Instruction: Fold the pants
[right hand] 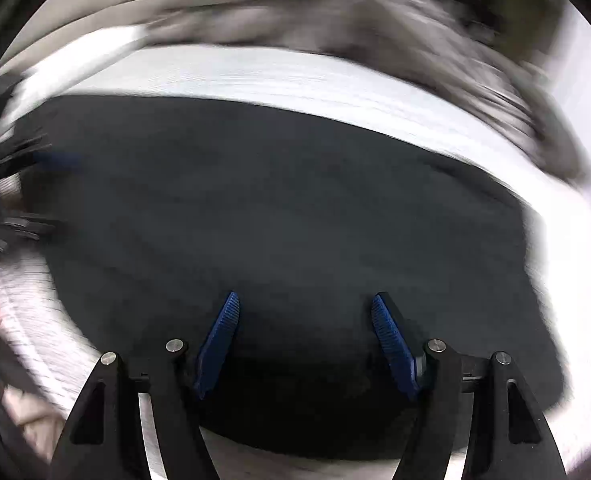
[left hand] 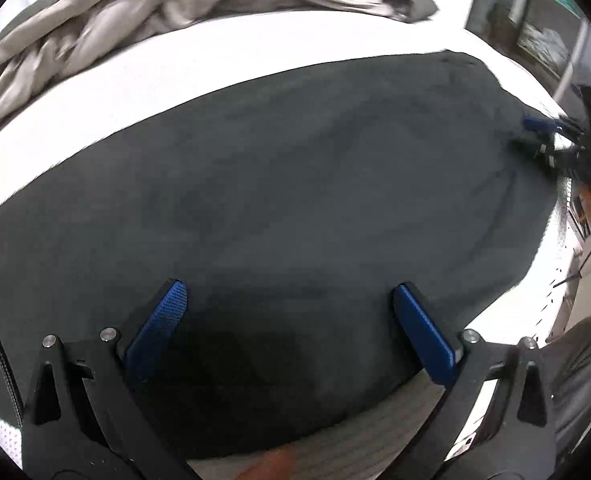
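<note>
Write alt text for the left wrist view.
The open left gripper hangs over dark pants spread flat on a white bed. A crumpled grey blanket lies beyond the pants, and the right gripper shows at their far right edge.

**Dark Pants on White**

The pants are a plain dark charcoal, spread on a white bed. A grey, unpatterned blanket lies crumpled behind. Both grippers are black with blue, ridged fingers.
</note>
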Demonstrator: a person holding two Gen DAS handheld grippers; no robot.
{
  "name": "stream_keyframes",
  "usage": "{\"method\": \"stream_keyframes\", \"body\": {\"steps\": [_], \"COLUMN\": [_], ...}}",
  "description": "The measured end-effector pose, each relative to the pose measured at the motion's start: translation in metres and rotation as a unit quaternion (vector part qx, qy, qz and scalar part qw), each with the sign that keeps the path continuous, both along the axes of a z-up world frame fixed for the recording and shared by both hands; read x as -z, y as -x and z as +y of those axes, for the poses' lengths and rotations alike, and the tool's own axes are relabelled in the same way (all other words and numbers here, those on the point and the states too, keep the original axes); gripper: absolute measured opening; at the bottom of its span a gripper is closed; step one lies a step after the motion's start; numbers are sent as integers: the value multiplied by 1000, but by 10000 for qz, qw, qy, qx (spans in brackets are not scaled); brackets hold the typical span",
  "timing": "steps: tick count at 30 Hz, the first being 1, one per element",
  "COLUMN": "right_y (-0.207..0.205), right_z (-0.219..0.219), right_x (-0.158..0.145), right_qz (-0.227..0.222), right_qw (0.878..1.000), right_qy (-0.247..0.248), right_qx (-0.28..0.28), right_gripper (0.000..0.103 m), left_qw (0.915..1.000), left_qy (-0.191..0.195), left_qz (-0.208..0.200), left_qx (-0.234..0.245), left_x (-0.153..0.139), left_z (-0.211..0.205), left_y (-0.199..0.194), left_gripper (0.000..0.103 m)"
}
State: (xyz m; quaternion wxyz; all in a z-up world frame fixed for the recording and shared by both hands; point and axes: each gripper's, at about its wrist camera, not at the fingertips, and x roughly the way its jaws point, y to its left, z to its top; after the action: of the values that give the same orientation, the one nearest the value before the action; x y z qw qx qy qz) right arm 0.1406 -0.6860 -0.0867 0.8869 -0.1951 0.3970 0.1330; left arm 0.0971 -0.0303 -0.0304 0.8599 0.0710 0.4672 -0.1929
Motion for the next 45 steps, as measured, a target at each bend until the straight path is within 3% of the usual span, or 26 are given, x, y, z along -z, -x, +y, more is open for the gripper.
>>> {"method": "stream_keyframes", "body": {"steps": [3,6,9,12,15,17,20,23,26,28,32,34,36,37,38,41,43,45], "right_y": [-14,-12,-15,4,25,41,37,21,16,16,27,33,31,39,40,18,6,-22], "right_z": [-55,-39,16,95,162,181,153,93,62,74,144,181,213,224,235,221,186,137], "right_x": [0,-20,-37,-31,-7,3,8,9,2,-6,-16,-16,-15,-11,-6,4,3,-1], "right_qz": [-45,-405,-421,82,484,362,307,233,216,170,333,519,681,695,741,651,620,476], "right_qw": [9945,9935,9948,9915,9865,9869,9897,9990,9988,9986,9955,9919,9900,9901,9893,9907,9952,9988], "right_qy": [-350,-215,-769,-1214,-863,-432,-277,-122,-243,-354,-679,-773,-729,-652,-526,-178,-171,-8], "right_qx": [990,1044,513,-456,-1308,-1513,-1372,-352,378,345,-577,-863,-993,-1034,-1140,-1181,-739,-133], "right_gripper": [67,69,70,75,75,75,81,88,88,88,88,88,88,88,88,88,89,90], "left_qw": [9996,9988,9978,9979,9987,9993,9988,9958,9923,9911,9941,9949,9920,9909,9920,9921,9899,9886], "left_qy": [-10,-29,147,133,-151,-211,-332,-214,-262,-262,-57,-318,-981,-1126,-1032,-797,-719,-365], "left_qz": [-30,-135,-313,-182,32,-13,-127,-19,-80,-197,-192,-240,-220,-211,-168,-25,-35,74], "left_qx": [-267,-474,-561,-600,-489,-308,-328,-884,-1210,-1290,-1063,-926,-762,-711,-701,-972,-1218,-1458], "left_x": [-2,-14,-26,-18,-1,-3,-4,-4,-13,-20,-27,-24,-9,-4,0,2,4,6], "left_z": [27,39,33,6,-10,0,44,102,122,118,81,57,30,23,23,54,85,119], "left_y": [8,16,27,8,0,5,21,27,31,28,6,-5,-17,-23,-26,-27,-21,-13], "left_gripper": [103,102,102,102,103,103,103,103,102,102,102,102,103,103,103,103,103,103]}}
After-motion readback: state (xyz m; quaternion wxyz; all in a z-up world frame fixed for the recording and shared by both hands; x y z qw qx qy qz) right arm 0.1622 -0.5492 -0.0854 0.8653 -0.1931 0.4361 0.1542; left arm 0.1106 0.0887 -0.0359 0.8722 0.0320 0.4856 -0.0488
